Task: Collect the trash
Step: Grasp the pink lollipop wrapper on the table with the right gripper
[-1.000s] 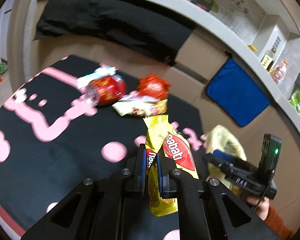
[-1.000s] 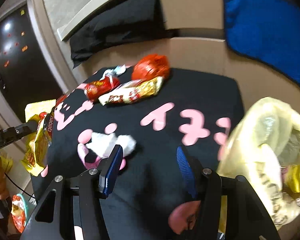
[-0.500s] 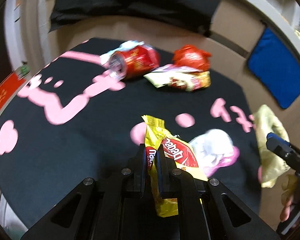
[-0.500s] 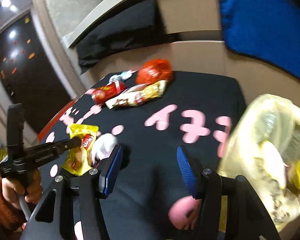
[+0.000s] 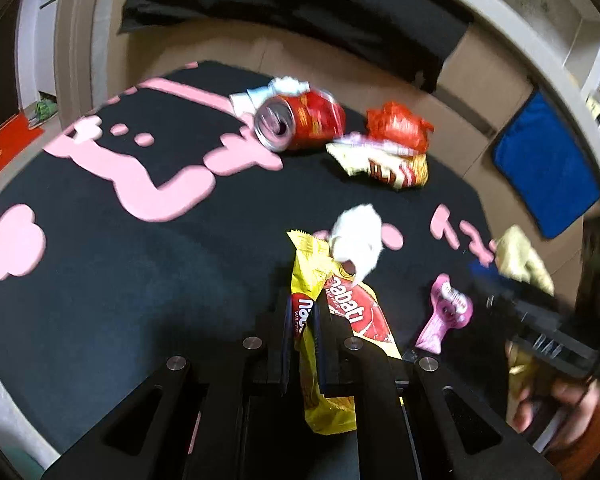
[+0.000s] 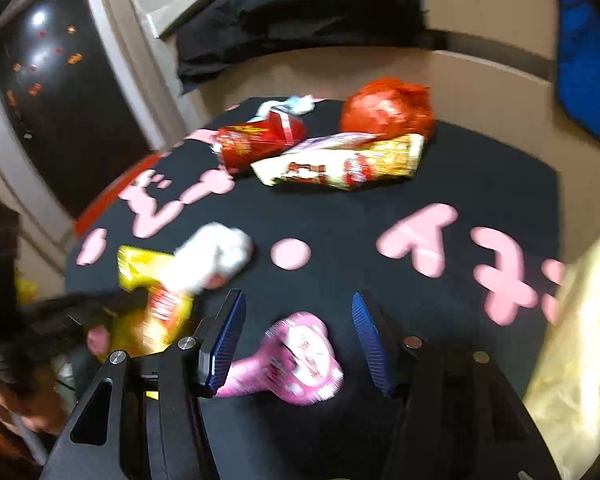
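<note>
My left gripper (image 5: 304,320) is shut on a yellow and red wafer wrapper (image 5: 308,256), held low over the black mat with pink shapes (image 5: 100,280). The wrapper's top edge touches a crumpled white tissue (image 5: 358,236). A pink wrapper (image 6: 296,356) lies on the mat between the blue pads of my right gripper (image 6: 298,300), which is open and not pressing on it. In the right wrist view the yellow wrapper (image 6: 156,308) and tissue (image 6: 216,256) show blurred at the left. A pale yellow trash bag (image 6: 580,320) hangs at the right edge.
At the far side of the mat lie a red can (image 5: 304,120) on its side, a crumpled red bag (image 5: 398,124) and a long snack wrapper (image 5: 384,164). A black cloth drapes the bench behind. A blue cushion (image 5: 540,168) leans at the right.
My left gripper has sunk toward the mat with the yellow wrapper, reaching the tissue. My right gripper has slid left, so the pink wrapper now lies between its fingers and the bag is at the right edge.
</note>
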Action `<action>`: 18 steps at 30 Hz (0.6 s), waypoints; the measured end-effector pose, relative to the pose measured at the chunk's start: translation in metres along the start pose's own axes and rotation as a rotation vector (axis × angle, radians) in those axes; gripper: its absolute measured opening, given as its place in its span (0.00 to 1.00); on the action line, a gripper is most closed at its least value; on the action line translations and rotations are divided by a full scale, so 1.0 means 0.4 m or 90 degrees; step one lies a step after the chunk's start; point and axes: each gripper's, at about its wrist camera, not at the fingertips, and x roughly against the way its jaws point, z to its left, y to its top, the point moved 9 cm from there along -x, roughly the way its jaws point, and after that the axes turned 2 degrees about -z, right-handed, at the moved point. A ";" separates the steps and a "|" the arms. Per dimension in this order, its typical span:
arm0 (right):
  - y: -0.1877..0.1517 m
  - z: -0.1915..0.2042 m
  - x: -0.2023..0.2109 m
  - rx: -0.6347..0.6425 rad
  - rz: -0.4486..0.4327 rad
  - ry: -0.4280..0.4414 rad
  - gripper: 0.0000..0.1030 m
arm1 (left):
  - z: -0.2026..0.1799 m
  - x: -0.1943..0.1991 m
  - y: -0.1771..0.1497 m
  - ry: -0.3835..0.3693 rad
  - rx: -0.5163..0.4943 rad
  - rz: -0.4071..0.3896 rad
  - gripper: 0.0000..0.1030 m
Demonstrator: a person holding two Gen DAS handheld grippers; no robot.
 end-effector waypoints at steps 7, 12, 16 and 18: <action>-0.113 -0.034 0.038 -0.117 0.013 -0.053 0.53 | 0.063 0.081 0.065 -0.015 0.026 -0.060 0.10; -0.089 0.007 0.001 -0.111 0.023 -0.045 0.57 | 0.108 0.103 0.071 -0.013 0.043 -0.075 0.10; -0.055 0.044 -0.050 -0.069 0.027 -0.082 0.58 | 0.140 0.117 0.062 -0.001 0.054 -0.081 0.10; -0.046 0.064 -0.072 -0.026 0.027 -0.113 0.58 | 0.152 0.118 0.058 -0.003 0.060 -0.081 0.10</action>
